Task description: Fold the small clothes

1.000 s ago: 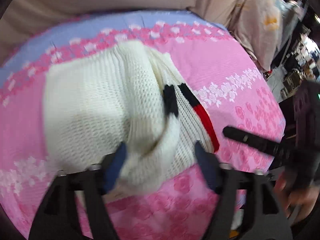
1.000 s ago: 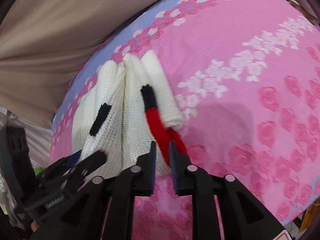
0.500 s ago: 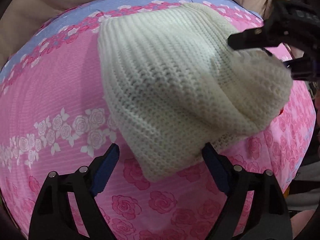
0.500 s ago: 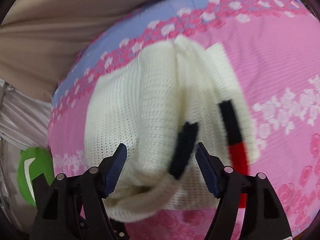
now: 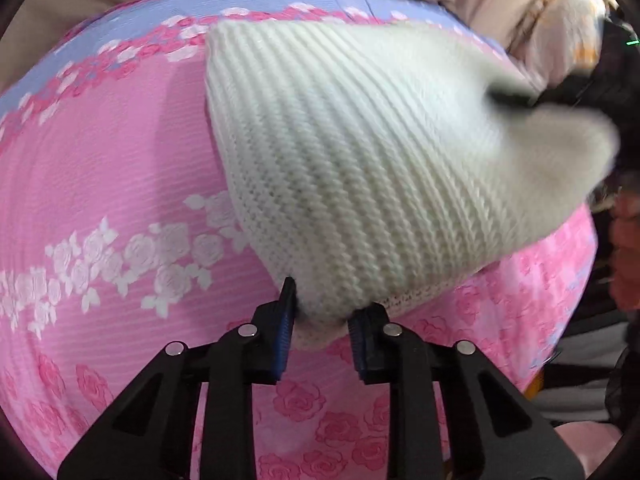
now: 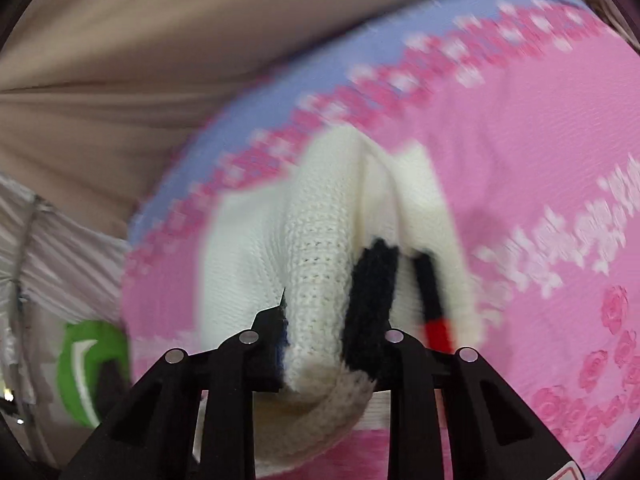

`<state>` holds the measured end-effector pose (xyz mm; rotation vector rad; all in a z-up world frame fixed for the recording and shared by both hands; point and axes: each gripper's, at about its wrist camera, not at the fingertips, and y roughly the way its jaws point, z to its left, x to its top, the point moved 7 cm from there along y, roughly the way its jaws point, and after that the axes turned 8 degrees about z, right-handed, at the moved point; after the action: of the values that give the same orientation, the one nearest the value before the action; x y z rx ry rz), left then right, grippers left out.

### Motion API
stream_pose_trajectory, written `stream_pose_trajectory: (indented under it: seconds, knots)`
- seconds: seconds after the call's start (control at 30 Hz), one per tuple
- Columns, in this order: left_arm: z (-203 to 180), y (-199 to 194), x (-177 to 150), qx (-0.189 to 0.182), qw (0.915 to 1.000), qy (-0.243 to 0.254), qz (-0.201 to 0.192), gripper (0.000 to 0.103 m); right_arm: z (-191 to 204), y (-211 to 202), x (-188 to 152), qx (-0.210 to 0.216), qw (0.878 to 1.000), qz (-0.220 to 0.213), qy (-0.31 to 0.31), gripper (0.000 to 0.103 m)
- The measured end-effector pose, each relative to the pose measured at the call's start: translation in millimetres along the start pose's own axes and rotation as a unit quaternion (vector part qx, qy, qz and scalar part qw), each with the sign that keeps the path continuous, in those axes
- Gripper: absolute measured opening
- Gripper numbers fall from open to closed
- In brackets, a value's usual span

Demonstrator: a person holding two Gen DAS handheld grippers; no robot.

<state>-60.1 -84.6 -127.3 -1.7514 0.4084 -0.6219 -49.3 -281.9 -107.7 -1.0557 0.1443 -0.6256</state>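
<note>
We hold a cream knitted sweater point(image 5: 360, 168) over a pink bedsheet point(image 5: 112, 184) printed with white and deep-pink roses, one gripper at each end. The left gripper point(image 5: 322, 328) has its jaws closing on the garment's near corner: a bunched tip of ribbed knit sits between the blue-lined fingers point(image 5: 285, 328), which stand narrow and press into the wool from both sides. Beyond those fingers the sweater spreads away in a broad slab, its far right end blurred where the black frame of the right gripper point(image 5: 516, 98) meets it. From the right wrist view, the right gripper point(image 6: 332, 344) is likewise closing, its jaws narrow around a thick fold of cream knit and a black band point(image 6: 370, 304); the wool bulges out below the fingers. Just right of that fold a second strip, black turning red point(image 6: 434, 312), lies on the cloth. A lilac border point(image 6: 280, 96) edges the sheet past the sweater, with beige fabric point(image 6: 160, 40) behind and a green object point(image 6: 86, 364) at far left.
</note>
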Motion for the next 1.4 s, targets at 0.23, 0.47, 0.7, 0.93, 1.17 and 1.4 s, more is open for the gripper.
stream_pose_trajectory:
  seconds: [0.23,0.47,0.7,0.93,1.17,1.4]
  knots:
    - [-6,-8,-6,0.01,0.9999,0.0,0.005,0.031,-31,-3,-14,0.015,1.0,-0.008,0.013,0.039]
    - [1,-45,-24,0.003,0.9996,-0.008,-0.026,0.034,-20,-56,-48,-0.054,0.996,-0.052,-0.046,0.05]
    - [5,-33,-16,0.03,0.9992,-0.012,-0.022,0.046,3,-4,-68,-0.042,0.997,-0.016,-0.06,0.009]
    - [1,4,-23,0.047,0.9982,-0.011,0.036,0.03,-38,-28,-59,-0.048,0.998,-0.037,-0.035,0.009]
    - [-1,-11,-28,0.026,0.9992,-0.021,0.022,0.032,-59,-19,-69,-0.017,1.0,-0.01,0.006,0.018]
    - [-14,-69,-13,0.003,0.997,-0.031,-0.071,0.048,-35,-74,-12,-0.003,0.997,-0.072,-0.041,0.046]
